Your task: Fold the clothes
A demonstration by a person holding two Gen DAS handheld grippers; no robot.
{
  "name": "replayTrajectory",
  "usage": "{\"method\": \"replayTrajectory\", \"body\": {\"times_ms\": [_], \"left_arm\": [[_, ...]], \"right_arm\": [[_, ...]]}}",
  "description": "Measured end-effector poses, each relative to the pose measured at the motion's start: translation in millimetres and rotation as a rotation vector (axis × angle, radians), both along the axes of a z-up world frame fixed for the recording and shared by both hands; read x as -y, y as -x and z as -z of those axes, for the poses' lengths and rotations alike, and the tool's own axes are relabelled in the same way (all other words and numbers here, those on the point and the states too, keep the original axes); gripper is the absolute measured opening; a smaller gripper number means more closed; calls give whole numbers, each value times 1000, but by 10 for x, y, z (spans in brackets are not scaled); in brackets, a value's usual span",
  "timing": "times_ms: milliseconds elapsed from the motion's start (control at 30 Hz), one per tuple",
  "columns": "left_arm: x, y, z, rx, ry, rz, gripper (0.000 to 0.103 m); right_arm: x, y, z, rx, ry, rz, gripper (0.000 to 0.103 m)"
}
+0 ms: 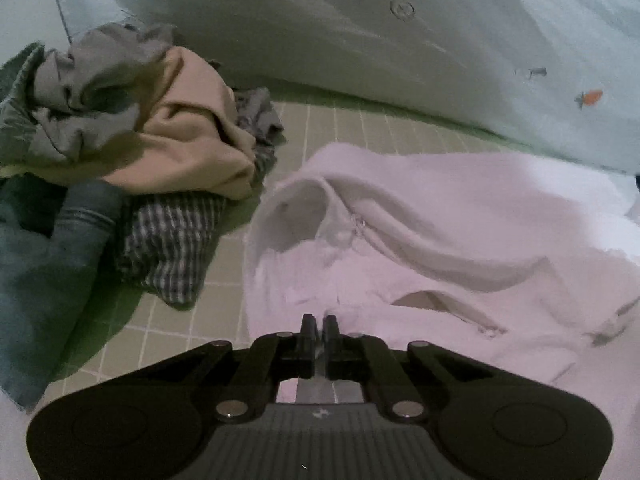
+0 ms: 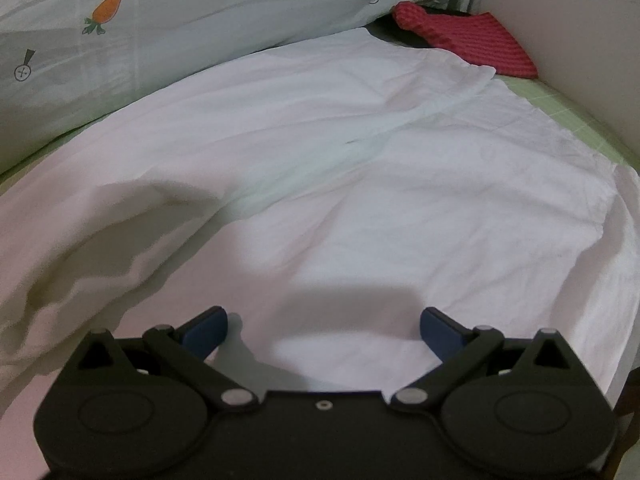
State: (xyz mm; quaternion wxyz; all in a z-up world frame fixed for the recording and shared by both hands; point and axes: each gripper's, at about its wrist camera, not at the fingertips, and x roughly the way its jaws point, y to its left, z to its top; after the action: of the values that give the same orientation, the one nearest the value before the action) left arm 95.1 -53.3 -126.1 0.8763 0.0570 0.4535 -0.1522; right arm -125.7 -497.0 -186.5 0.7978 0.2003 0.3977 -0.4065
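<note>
Here, left tongs (image 1: 320, 326) pinched tight on white garment (image 1: 420, 216).

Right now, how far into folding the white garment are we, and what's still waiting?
Done: nothing looks folded yet. In hand: the left tongs are shut on the white garment near its collar; the right tongs hang open over its spread body. Left: every fold, then the clothes pile on the green mat.

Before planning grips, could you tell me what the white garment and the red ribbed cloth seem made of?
White garment: probably thin matte woven cotton, going by its fine creases. Red ribbed cloth: seemingly a thicker knit, given its raised ridges.
</note>
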Motion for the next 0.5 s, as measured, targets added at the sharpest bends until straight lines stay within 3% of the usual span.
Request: {"method": "replayTrajectory", "body": {"times_ms": [167,400,500], "left_arm": [[-151,-31,5,-38,76,-103,5],[-19,-201,235,-56,-7,-99,5],[-5,-239,168,-62,1,-110,11]], "right_arm": [[17,1,-9,-3,-3,-1,103],[23,-8,0,-1,-2,-4,103],[48,8,-3,0,-2,-10,103]]}}
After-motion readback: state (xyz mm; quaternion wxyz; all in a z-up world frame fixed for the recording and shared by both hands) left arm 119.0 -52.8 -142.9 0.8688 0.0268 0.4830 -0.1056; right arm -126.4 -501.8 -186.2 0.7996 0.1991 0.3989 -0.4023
